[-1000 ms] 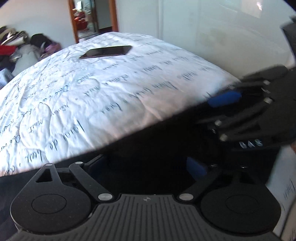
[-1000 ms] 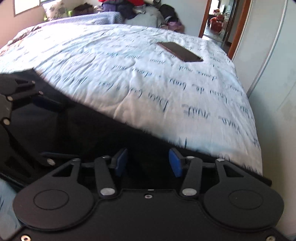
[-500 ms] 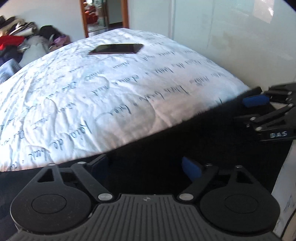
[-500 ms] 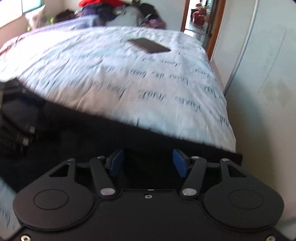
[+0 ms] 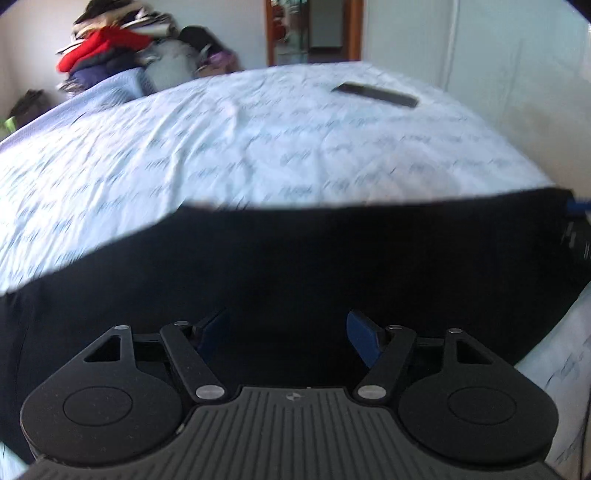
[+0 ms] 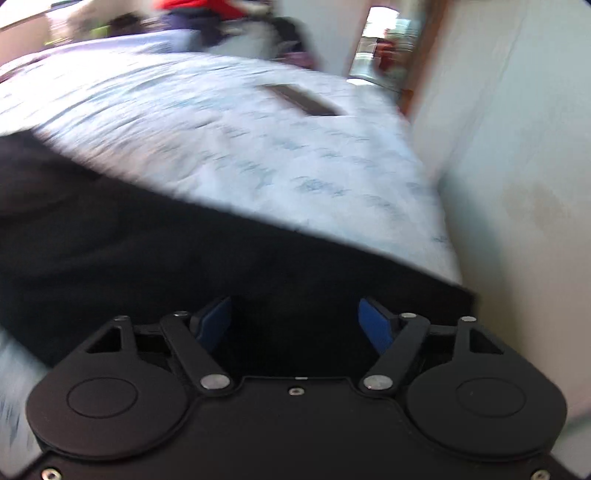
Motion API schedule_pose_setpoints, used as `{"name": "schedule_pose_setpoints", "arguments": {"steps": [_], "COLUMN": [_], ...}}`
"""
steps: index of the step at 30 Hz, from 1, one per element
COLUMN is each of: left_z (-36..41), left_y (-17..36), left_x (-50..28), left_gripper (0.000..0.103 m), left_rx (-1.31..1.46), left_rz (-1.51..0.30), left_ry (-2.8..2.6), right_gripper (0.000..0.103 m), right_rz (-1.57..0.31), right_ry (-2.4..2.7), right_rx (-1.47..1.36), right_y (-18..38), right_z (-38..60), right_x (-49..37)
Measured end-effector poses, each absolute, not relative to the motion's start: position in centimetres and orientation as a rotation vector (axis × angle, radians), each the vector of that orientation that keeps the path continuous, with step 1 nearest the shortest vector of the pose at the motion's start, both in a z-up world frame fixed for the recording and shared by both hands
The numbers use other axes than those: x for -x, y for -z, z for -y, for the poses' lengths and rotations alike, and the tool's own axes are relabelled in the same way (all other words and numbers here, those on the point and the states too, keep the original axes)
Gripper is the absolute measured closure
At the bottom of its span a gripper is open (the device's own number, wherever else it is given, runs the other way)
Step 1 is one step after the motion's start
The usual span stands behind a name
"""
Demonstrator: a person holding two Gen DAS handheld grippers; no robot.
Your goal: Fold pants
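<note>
The black pants (image 5: 295, 258) lie flat across the near end of a bed with a white, script-printed cover (image 5: 240, 147). My left gripper (image 5: 288, 334) is open, its blue pads apart just above the black cloth. My right gripper (image 6: 295, 323) is open too, low over the pants (image 6: 147, 266) near their right end by the bed's corner. The right gripper's blue tip (image 5: 578, 206) shows at the far right edge of the left wrist view. Neither gripper holds cloth.
A dark phone (image 5: 375, 94) lies on the cover farther back, also in the right wrist view (image 6: 303, 99). A pile of clothes (image 5: 122, 62) sits beyond the bed. A white wall (image 6: 517, 147) runs close along the bed's right side. A doorway (image 5: 314, 29) is behind.
Both grippers have drawn apart sideways along the pants: the left swung left, the right moved toward the bed's right corner. Both stay open. The views are blurred with motion.
</note>
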State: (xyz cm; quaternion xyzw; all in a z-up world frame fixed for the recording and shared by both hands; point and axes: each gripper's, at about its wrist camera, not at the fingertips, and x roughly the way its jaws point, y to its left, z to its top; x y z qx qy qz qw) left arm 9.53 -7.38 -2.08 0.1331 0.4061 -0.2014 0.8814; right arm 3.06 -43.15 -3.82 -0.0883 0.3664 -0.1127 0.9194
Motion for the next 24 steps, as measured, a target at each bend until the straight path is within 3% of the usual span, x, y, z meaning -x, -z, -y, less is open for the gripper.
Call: {"name": "schedule_pose_setpoints", "arguments": {"steps": [5, 10, 15, 24], "left_z": [5.8, 5.0, 2.8, 3.5], "left_y": [2.2, 1.1, 0.3, 1.2], "left_x": [-7.7, -6.9, -7.6, -7.4], "left_gripper": [0.029, 0.025, 0.023, 0.023], "left_rx": [-0.254, -0.259, -0.188, -0.191], "left_rz": [-0.844, -0.784, -0.787, -0.815], "left_ry": [0.429, 0.360, 0.287, 0.314], "right_gripper": [0.038, 0.041, 0.082, 0.085], "right_rz": [-0.674, -0.592, -0.549, -0.637], "right_ry": [-0.165, -0.308, -0.443, -0.471], "right_rx": [0.113, 0.316, 0.494, 0.579], "right_y": [2.2, 2.4, 2.9, 4.4], "right_z": [34.8, 27.0, 23.6, 22.6], "right_x": [-1.9, 0.0, 2.6, 1.6]}}
